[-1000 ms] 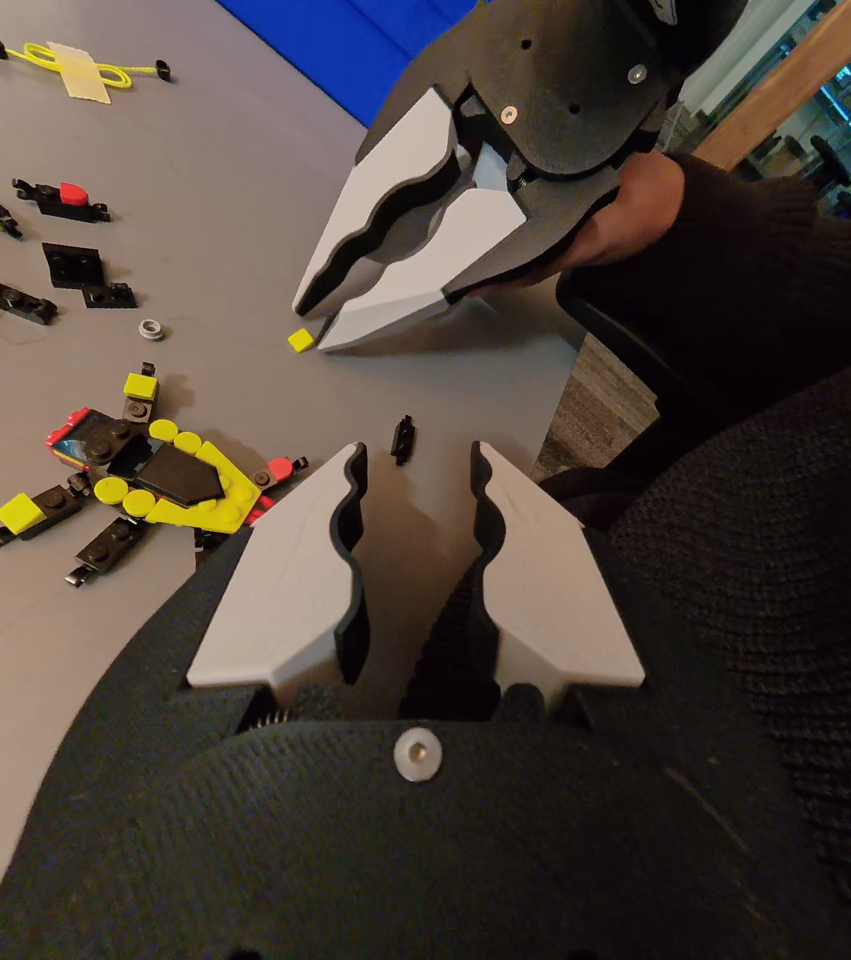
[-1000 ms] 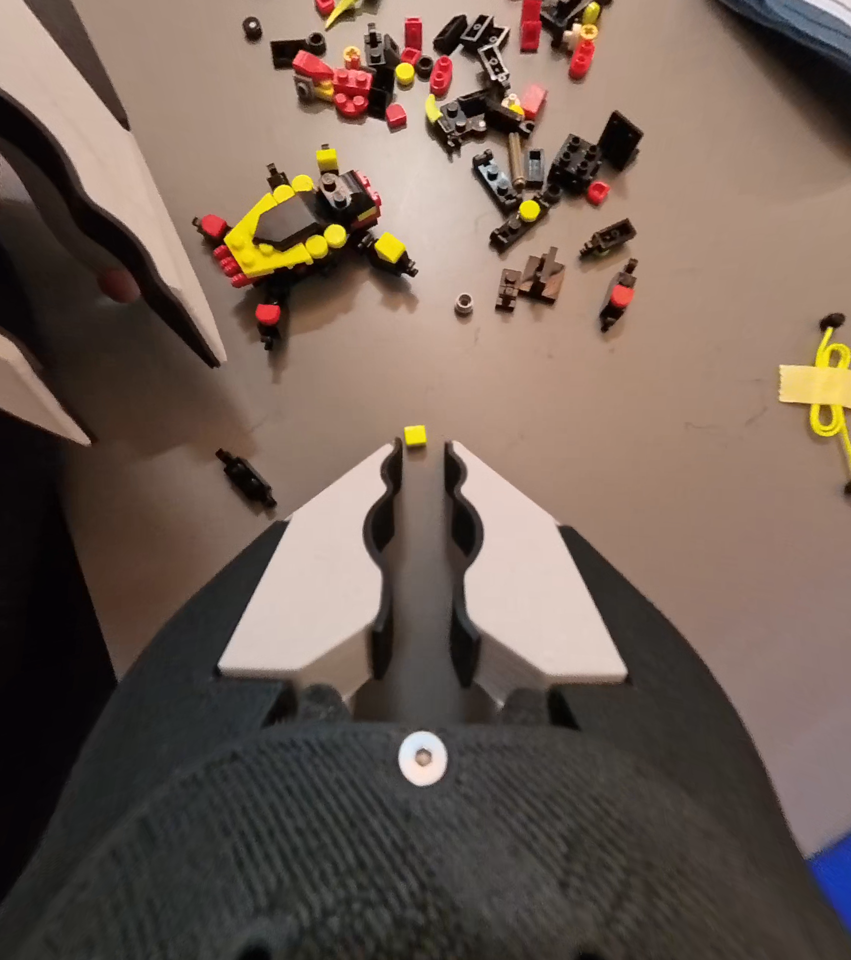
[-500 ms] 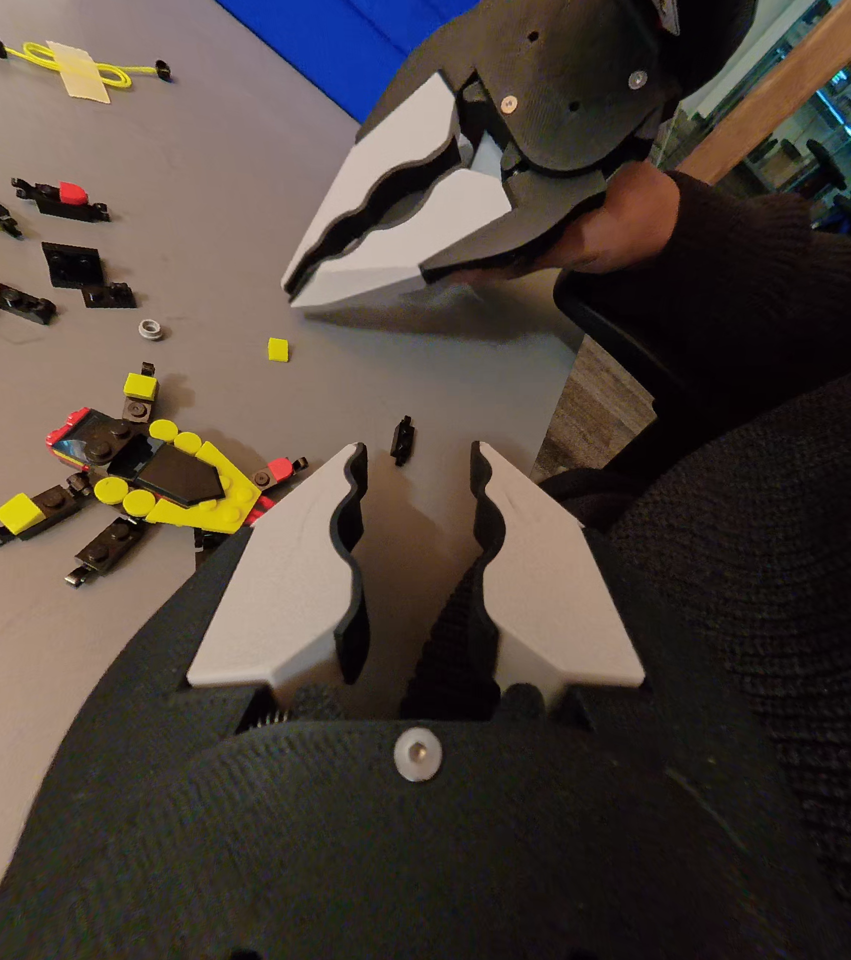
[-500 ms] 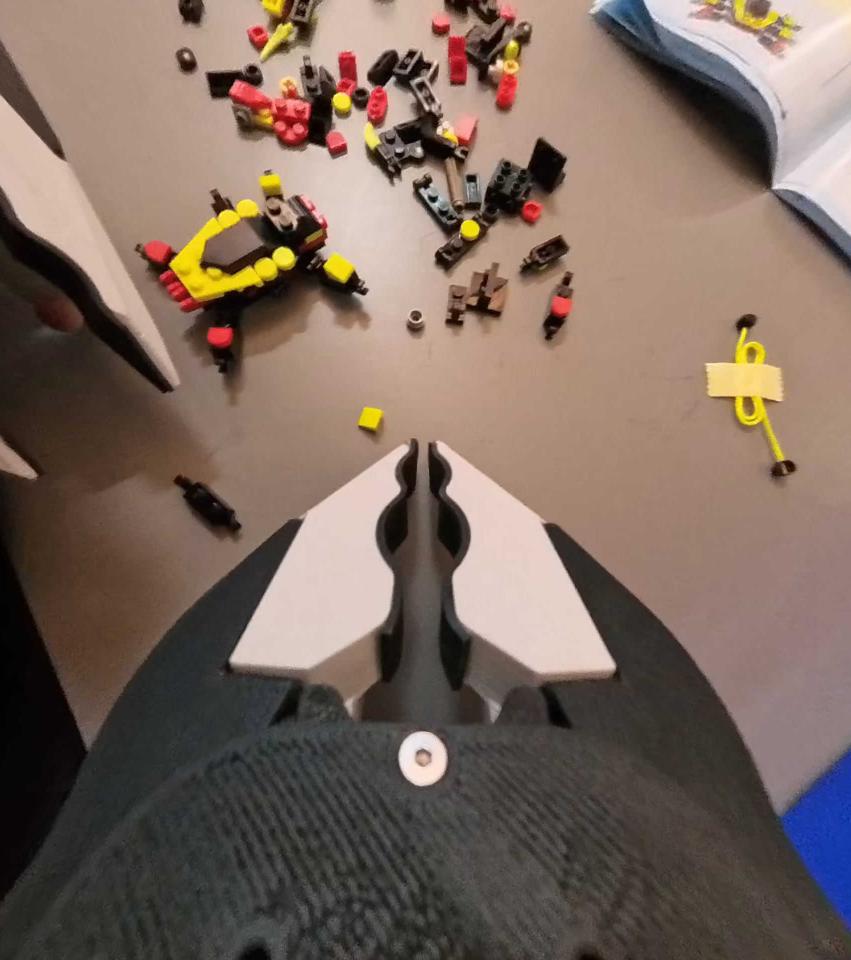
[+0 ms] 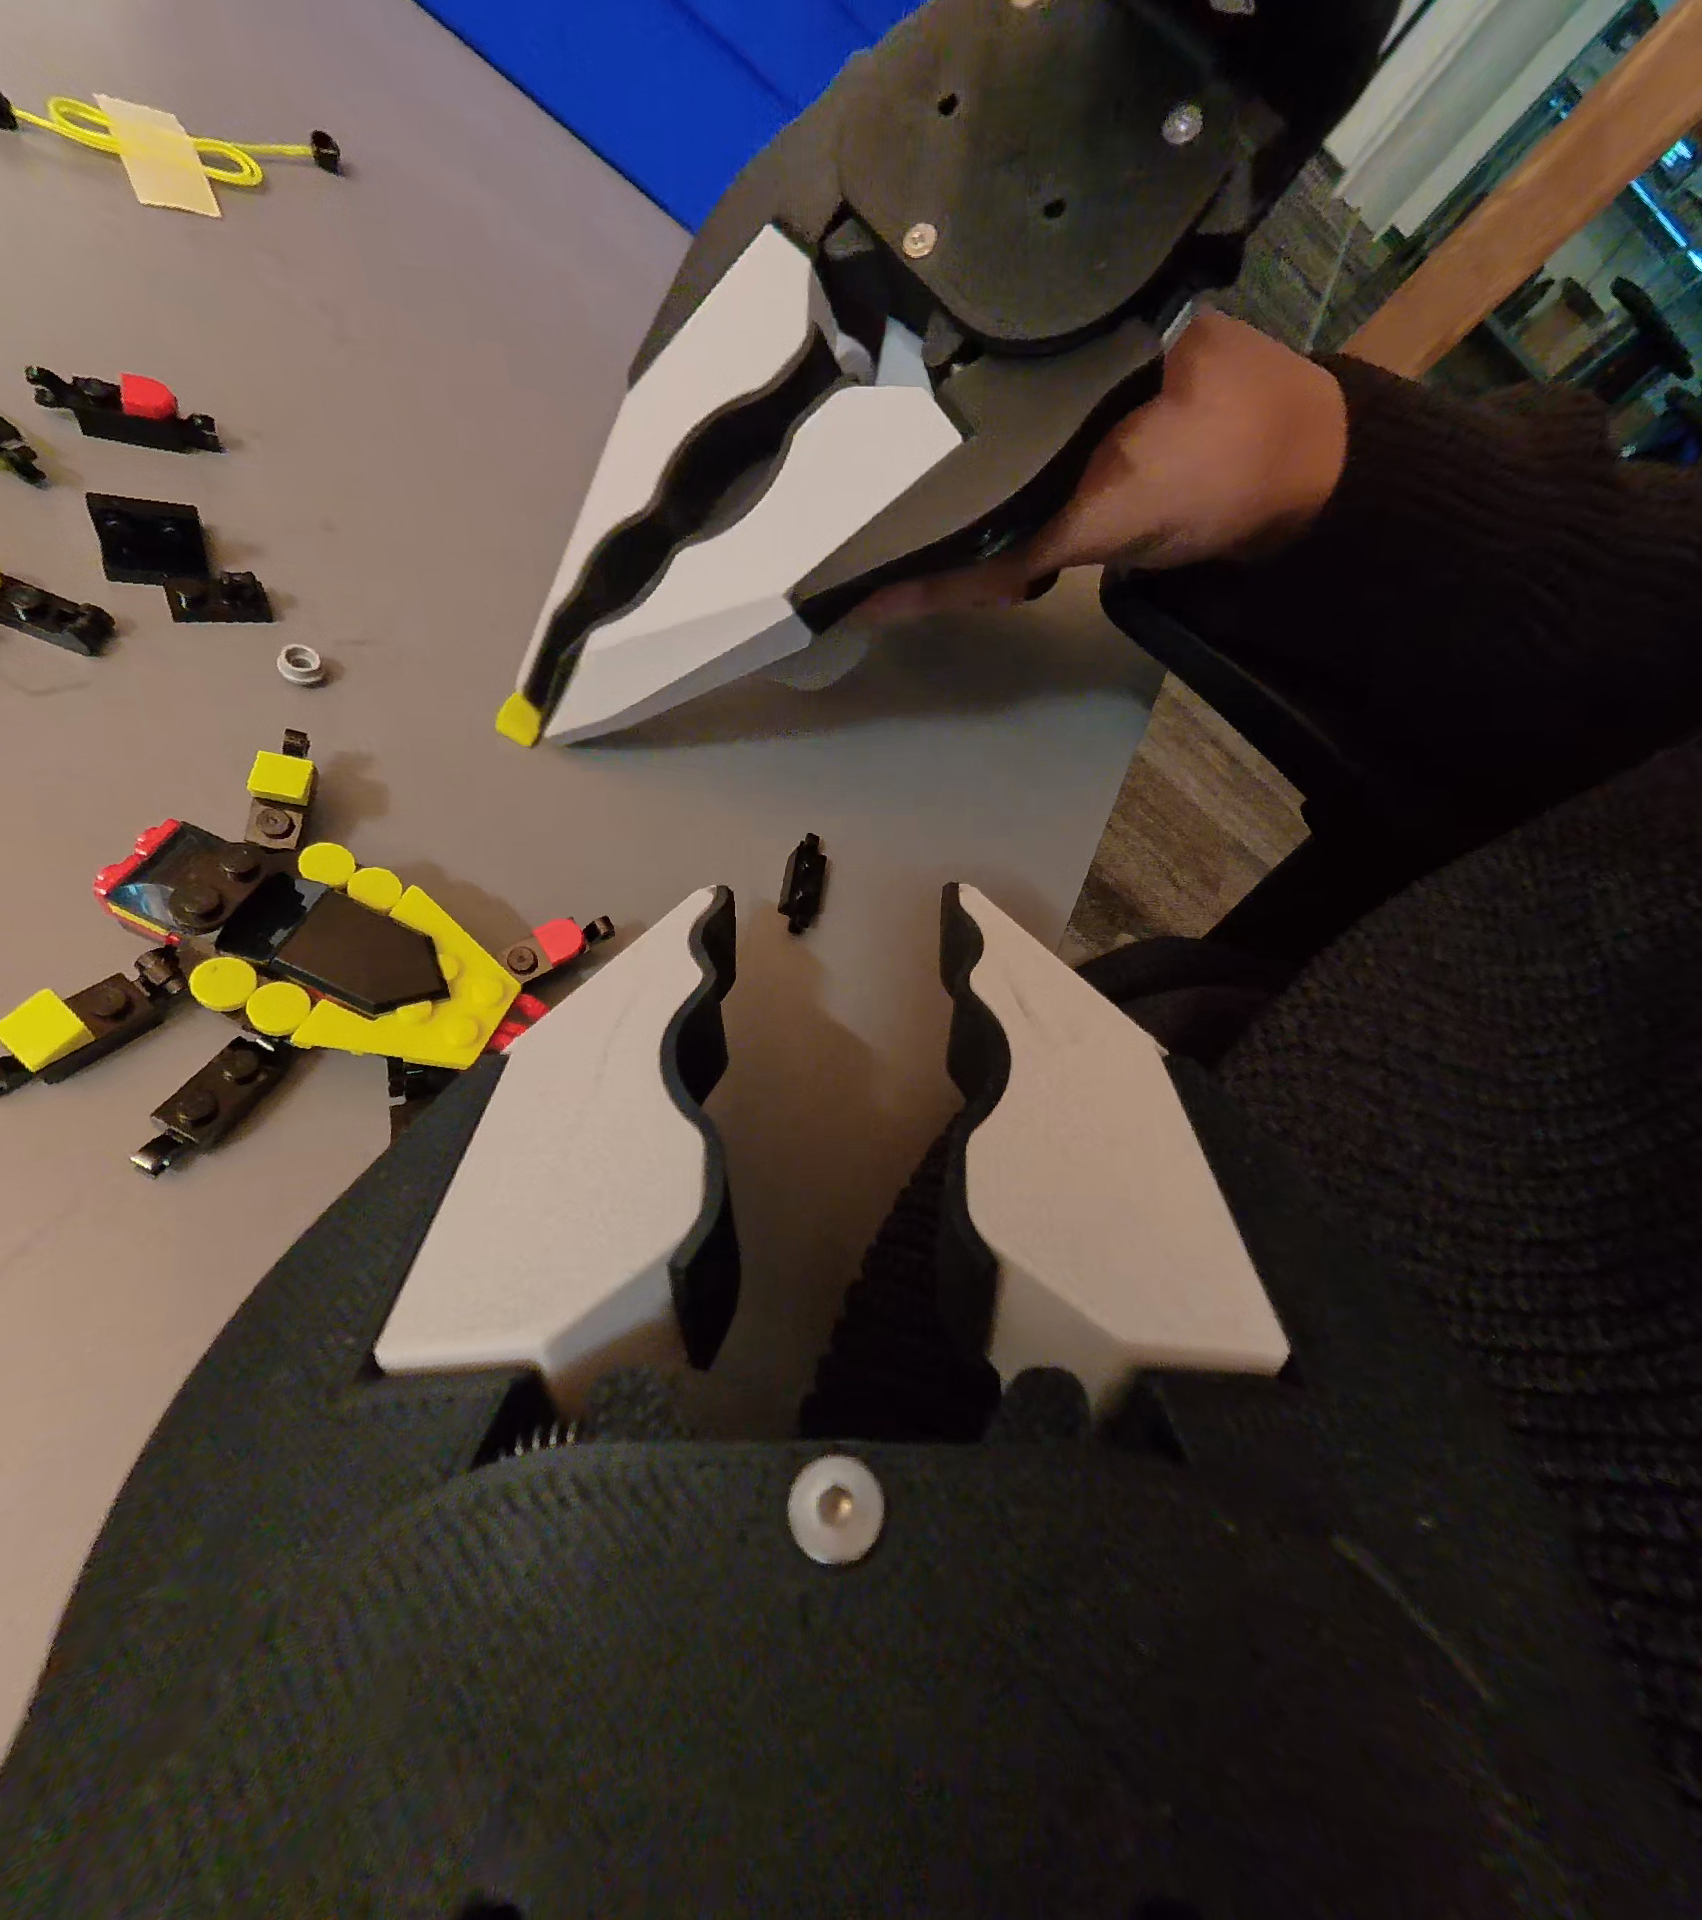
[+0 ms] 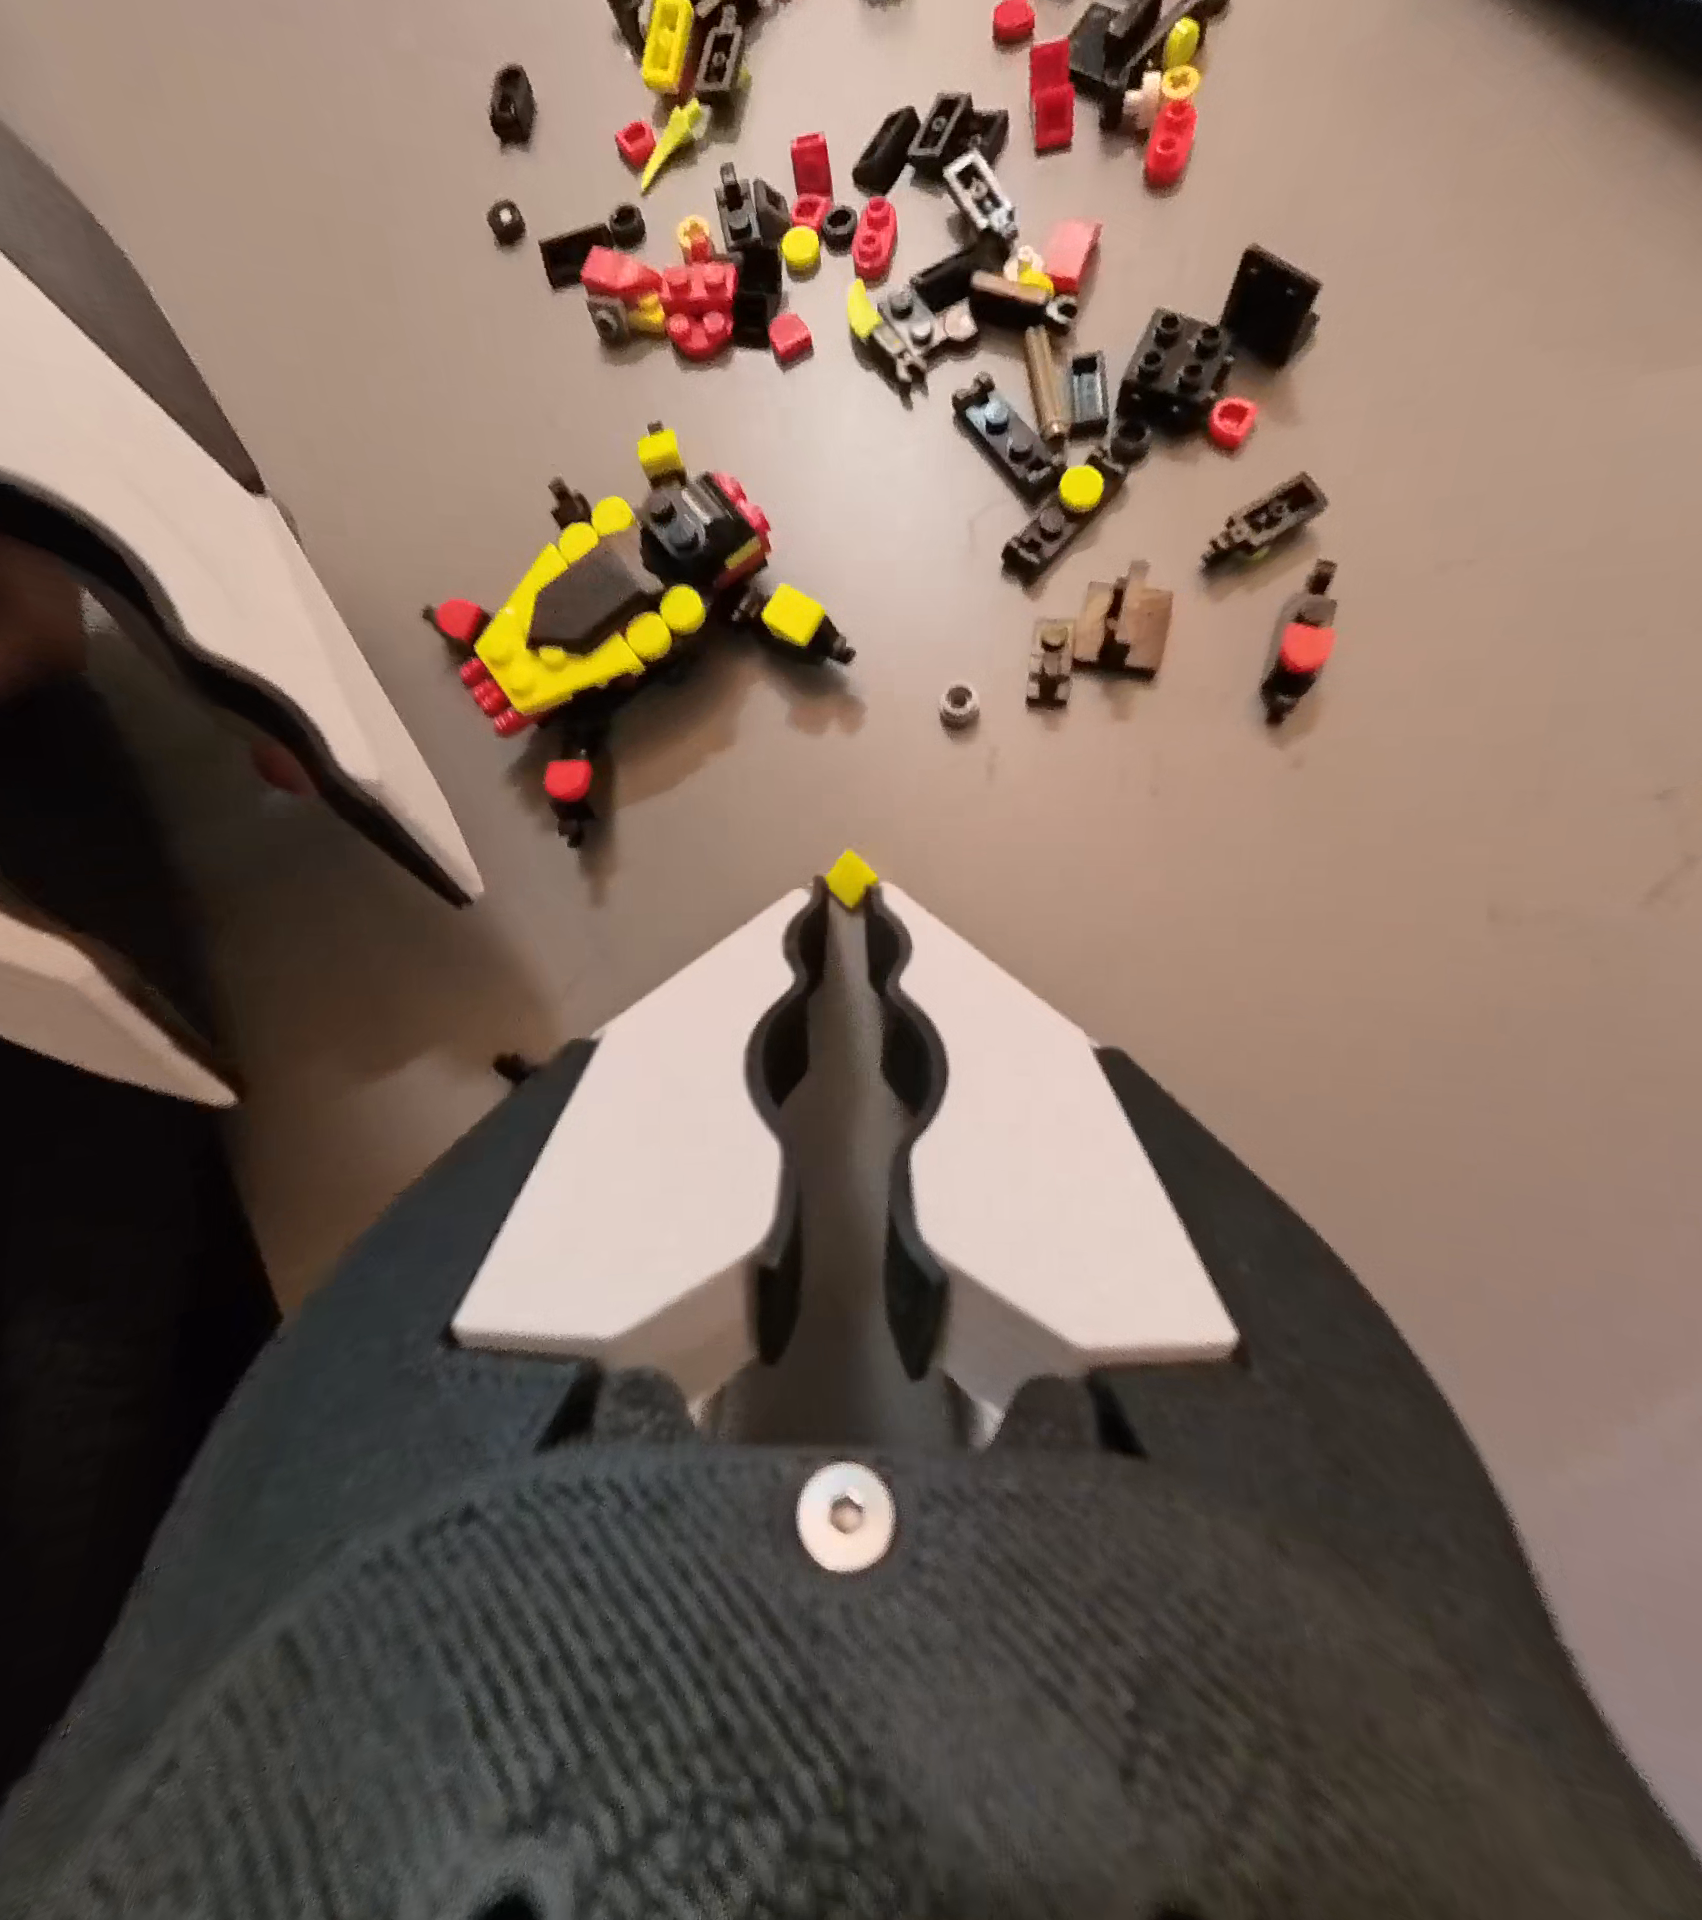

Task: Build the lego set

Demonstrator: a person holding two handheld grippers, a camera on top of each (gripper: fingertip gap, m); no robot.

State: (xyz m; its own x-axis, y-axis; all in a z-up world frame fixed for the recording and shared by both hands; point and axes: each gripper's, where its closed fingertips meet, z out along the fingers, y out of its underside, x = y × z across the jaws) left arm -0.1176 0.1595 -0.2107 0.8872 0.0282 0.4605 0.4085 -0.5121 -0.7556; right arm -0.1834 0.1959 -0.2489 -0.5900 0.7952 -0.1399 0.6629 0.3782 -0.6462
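Note:
A half-built yellow and black lego model (image 5: 348, 956) lies on the grey table (image 5: 431, 343); it also shows in the right wrist view (image 6: 608, 613). My right gripper (image 6: 849, 891) is shut on a small yellow square tile (image 6: 849, 875) at its very tips, low at the table. The left wrist view shows the same gripper (image 5: 540, 717) with the tile (image 5: 518, 719) at its tip, right of the model. My left gripper (image 5: 831, 904) is open and empty near the table's edge, with a small black piece (image 5: 802, 881) just beyond its tips.
A pile of loose red, black and yellow pieces (image 6: 930, 260) lies beyond the model. A grey round stud (image 6: 958, 703) and a yellow cord with tape (image 5: 151, 156) lie on the table. The table edge (image 5: 1117, 790) runs close to my left gripper. A person's sleeve (image 5: 1553, 623) is at the right. My left gripper's tips are some 4 centimetres from the small black piece (image 5: 802, 881).
My right gripper, shut and empty above the table half a second ago, has come down and closed on the yellow tile. The left gripper has not moved.

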